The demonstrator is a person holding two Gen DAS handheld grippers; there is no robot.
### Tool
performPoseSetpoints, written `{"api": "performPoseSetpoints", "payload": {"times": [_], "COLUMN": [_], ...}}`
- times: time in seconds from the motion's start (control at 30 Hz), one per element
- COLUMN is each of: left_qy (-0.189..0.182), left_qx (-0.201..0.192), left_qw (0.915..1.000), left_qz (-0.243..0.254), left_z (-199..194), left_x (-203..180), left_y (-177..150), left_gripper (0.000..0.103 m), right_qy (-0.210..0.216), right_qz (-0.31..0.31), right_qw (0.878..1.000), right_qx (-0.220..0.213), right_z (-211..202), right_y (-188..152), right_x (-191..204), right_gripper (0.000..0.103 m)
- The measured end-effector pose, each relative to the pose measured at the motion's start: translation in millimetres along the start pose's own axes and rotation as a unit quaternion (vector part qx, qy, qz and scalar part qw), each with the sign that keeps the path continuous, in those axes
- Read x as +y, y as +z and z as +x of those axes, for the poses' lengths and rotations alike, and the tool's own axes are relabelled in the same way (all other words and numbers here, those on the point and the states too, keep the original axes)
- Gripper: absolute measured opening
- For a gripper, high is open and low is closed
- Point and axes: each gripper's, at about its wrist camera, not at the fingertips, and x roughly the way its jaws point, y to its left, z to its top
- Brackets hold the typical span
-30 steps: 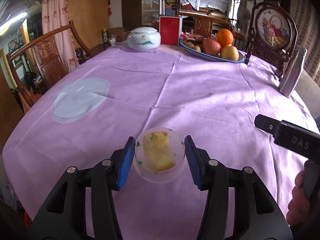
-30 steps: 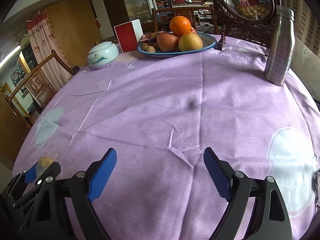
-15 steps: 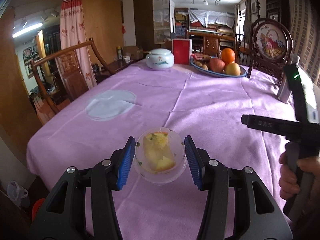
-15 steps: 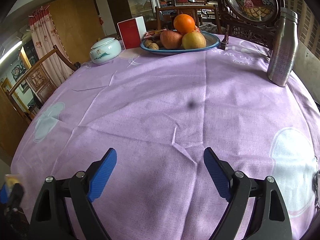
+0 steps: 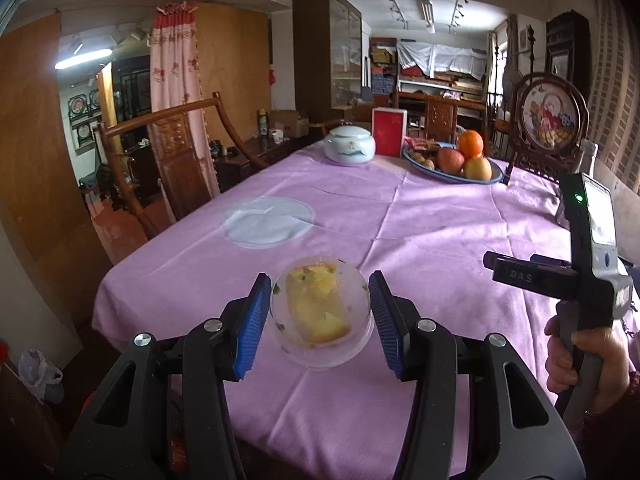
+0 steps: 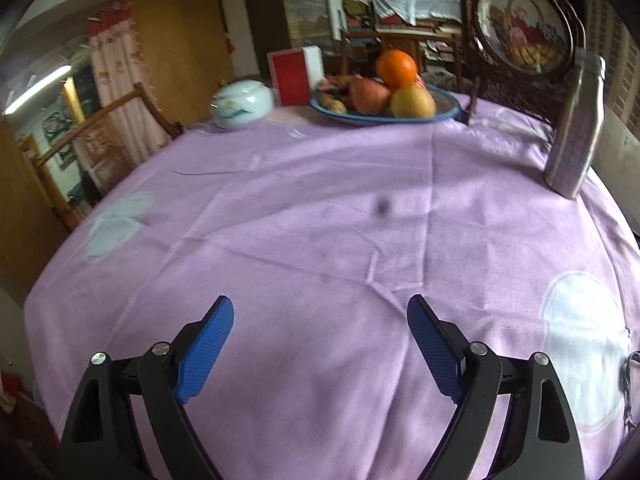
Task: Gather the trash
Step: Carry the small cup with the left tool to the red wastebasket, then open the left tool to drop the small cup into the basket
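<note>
While clamping cup (image 5: 320, 314) (right agape).

Home dining room, lilac tablecloth (image 5: 420, 216), fruit plate (image 6: 384, 114), carved wooden chair (image 5: 176, 148), glass-fronted cabinet (image 5: 332, 52), floral curtain (image 5: 172, 64)

On the purple-clothed table (image 6: 320, 240), the white lidded pot (image 6: 242, 104) and red box (image 6: 294, 72) sit left of the blue fruit plate (image 6: 384, 110); the silver bottle (image 6: 576, 128) stands right.
</note>
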Motion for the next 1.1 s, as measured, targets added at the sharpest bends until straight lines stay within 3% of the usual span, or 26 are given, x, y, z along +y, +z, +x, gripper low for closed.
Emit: {"api": "performPoseSetpoints", "payload": {"times": [0.13,0.5,0.6,0.8,0.93,1.1], "left_qy": [0.009,0.026,0.033,0.079,0.124,0.179], "left_qx": [-0.009,-0.027,-0.031,-0.021,0.000,0.037], "left_qw": [0.9999,0.9982,0.9971,0.9925,0.9852,0.9682], "left_qz": [-0.006,-0.048,-0.062,-0.091,-0.119,-0.171], "left_z": [-19.4,-56.3,-64.2,-77.7,-85.4,-91.5], "left_x": [18.6,76.1,93.4,144.9,192.3,257.9], "left_y": [-6.8,-24.9,-29.9,-56.7,-84.6,-125.0], "left_gripper": [0.051,0.050,0.050,0.051,0.051,0.051], "right_qy": [0.054,0.090,0.102,0.155,0.185,0.214], "right_qz": [-0.001,-0.025,-0.042,-0.088,-0.129,-0.177], "right_qw": [0.998,0.993,0.991,0.981,0.973,0.960], "right_qx": [-0.042,-0.069,-0.081,-0.076,-0.053,-0.023], "right_z": [-35.7,-92.2,-110.7,-129.8,-129.8,-127.2], "right_y": [-23.3,-71.2,-79.7,-100.3,-119.6,-147.3], "right_x": [12.3,68.5,92.1,156.3,208.2,265.6], "right_gripper": [0.087,0.087,0.087,0.087,0.087,0.087]}}
